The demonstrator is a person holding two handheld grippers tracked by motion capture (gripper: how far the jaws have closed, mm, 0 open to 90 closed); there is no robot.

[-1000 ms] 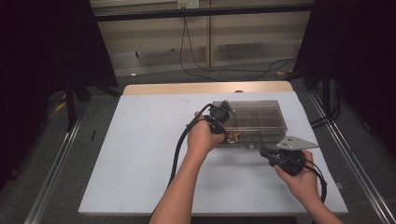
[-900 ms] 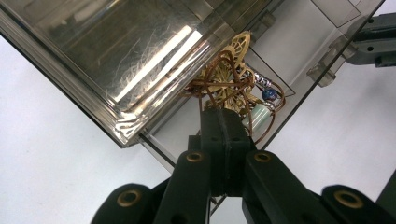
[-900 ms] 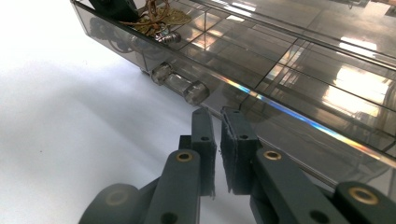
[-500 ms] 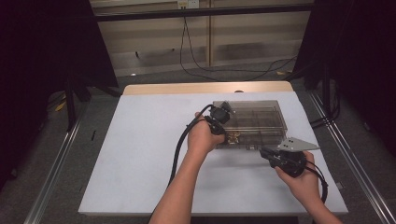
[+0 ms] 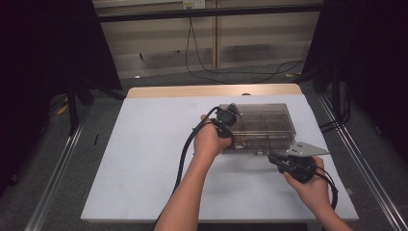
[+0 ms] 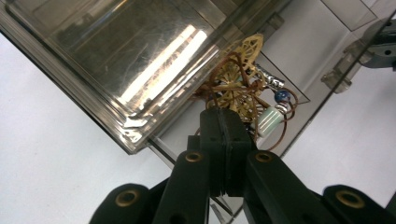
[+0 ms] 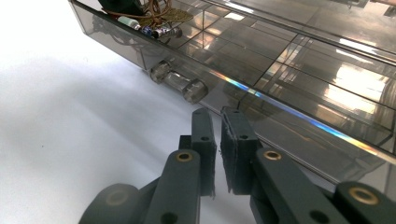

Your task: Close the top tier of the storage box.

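Pinching tangled cord jewellery [image 6: 243, 88] in closed left gripper [image 6: 225, 122] risks snagging on box [image 5: 262, 126]; right gripper [image 7: 218, 116] near-closed, empty, beside latch [image 7: 180, 81].

Smoky grey see-through box [image 5: 262, 126]; gold filigree jewellery [image 6: 240, 79] on brown cord, 1 blue bead [image 6: 281, 96], 1 pale green bead [image 6: 268, 120]; white table [image 5: 144, 159]; black grippers.

Both forearms bare — no sleeves. Left gripper [image 5: 225, 117] black, thick black cable looping off it. Right gripper [image 5: 281, 162] black, grey three-cornered plate on top, thinner black cable. Jaws — matte black links, brass-coloured pivot pins, flat dark pads.
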